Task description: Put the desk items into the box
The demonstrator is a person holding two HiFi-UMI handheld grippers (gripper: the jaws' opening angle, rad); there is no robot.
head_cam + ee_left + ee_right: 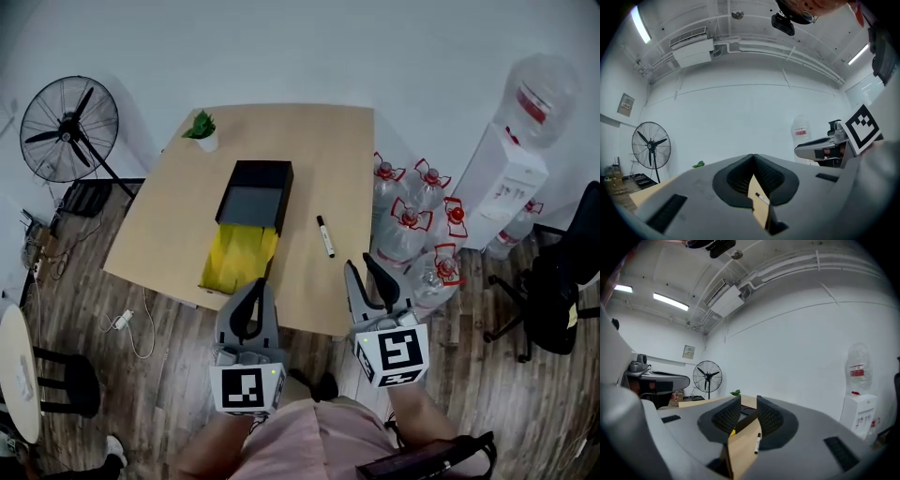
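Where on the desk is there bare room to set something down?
The table is barest along its left side, from the plant to the near edge, beside the black box and yellow item. The far right corner beyond the marker is also free. The centre is crowded.

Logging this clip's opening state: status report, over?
Left gripper shut, empty; right gripper open, empty; both short of the table. Marker on table, outside the box. Nothing between grippers and marker.

Left gripper (255, 283) fingers together, right gripper (360, 263) fingers apart, the 2 side by side, forward-pointing.
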